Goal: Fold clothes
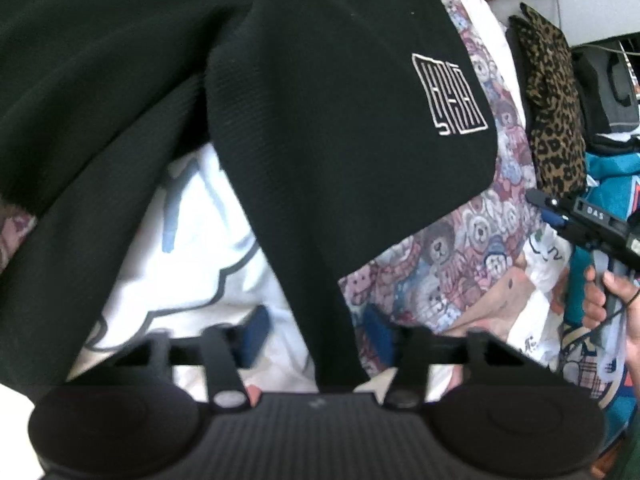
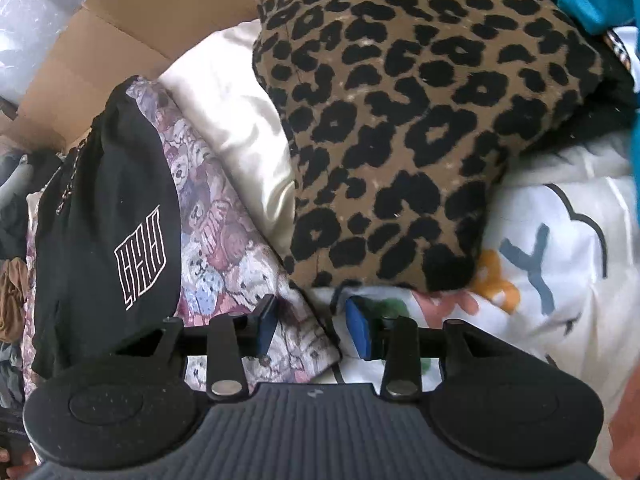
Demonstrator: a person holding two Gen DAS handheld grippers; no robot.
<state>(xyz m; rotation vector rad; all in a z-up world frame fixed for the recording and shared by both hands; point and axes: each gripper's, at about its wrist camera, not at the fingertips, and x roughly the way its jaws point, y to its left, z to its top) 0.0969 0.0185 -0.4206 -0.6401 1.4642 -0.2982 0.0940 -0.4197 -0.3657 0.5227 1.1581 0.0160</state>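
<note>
The shirt (image 1: pixel 300 128) is black with a white line-drawn logo (image 1: pixel 448 94). The blanket (image 2: pixel 212 240) carries teddy bears in pink, mauve and blue. The cushion (image 2: pixel 408 120) is tan with black leopard spots; gripper pads (image 2: pixel 267 324) are blue.

garment (image 2: pixel 108 216) left of cushion (image 2: pixel 420 120)

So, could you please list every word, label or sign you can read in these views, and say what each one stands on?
"DAS": small label on the right gripper body, seen from the left wrist.
"Y": big blue-grey letter on the white printed fabric; the orange letter beside it is half hidden.
White maze-like emblem on the black garment: stylised, not readable as letters.
Marks on the white bag: too blurred to read.
</note>
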